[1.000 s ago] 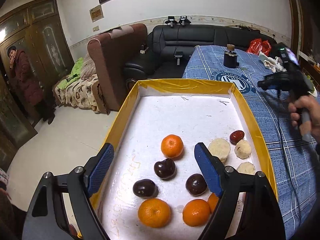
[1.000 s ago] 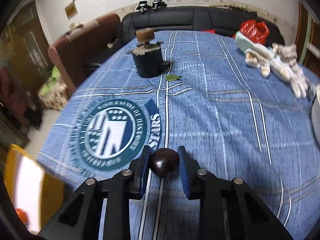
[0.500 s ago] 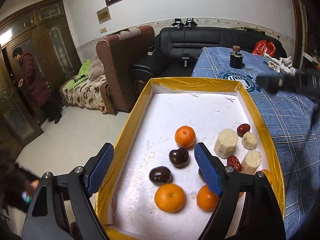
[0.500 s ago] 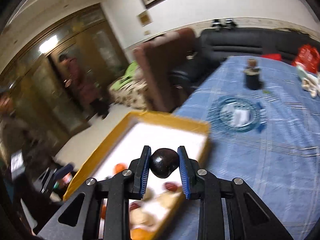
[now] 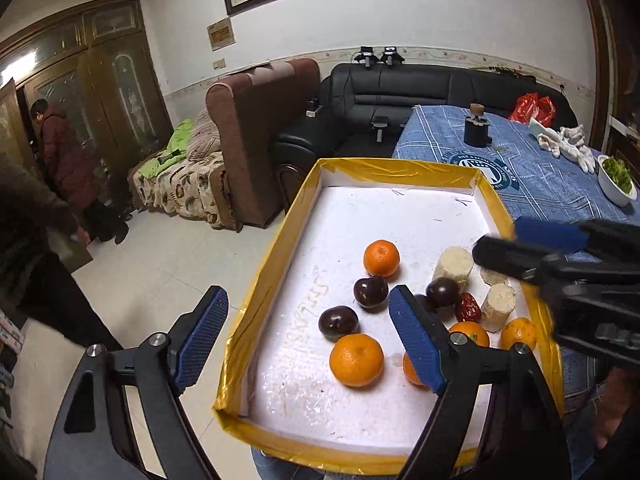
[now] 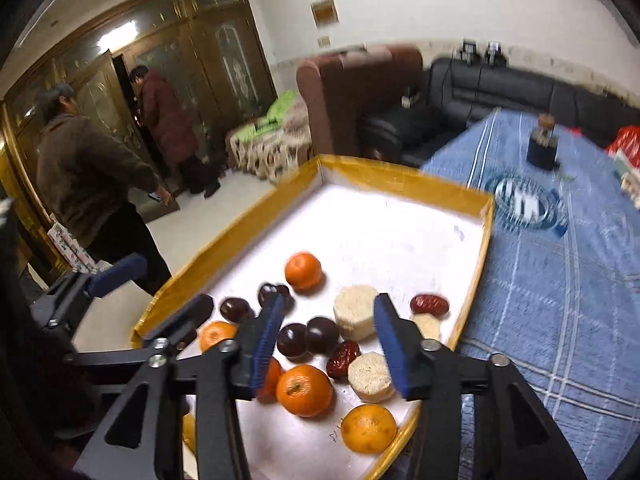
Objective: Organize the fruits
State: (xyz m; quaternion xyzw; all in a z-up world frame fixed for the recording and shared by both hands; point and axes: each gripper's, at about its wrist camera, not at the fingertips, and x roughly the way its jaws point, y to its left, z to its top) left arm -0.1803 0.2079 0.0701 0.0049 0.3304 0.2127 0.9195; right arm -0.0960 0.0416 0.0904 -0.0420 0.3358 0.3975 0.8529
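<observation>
A yellow-rimmed white tray (image 5: 276, 264) (image 6: 224, 248) holds several oranges (image 5: 356, 360), dark plums (image 5: 370, 291), red dates (image 5: 468, 307) and pale cut cylinders (image 5: 454, 262). My left gripper (image 5: 310, 338) hangs open over the tray's near left rim with nothing between its fingers. My right gripper (image 6: 330, 346) (image 5: 498, 238) reaches in from the right over the fruit, and its jaws are opening. A dark plum (image 6: 322, 334) (image 5: 442, 292) lies in the tray below them beside a pale cylinder, and no pad touches it.
The table to the right wears a blue checked cloth (image 5: 540, 184), with a dark jar (image 5: 477, 130), white gloves (image 5: 564, 144) and a white bowl of greens (image 5: 616, 184) on it. Two people (image 6: 92, 184) stand by the wooden doors at left. Sofas (image 5: 260, 132) stand behind.
My right gripper carried the dark plum from the blue cloth over to the tray and its jaws parted; the plum now lies among the fruit. The left gripper drew back a little.
</observation>
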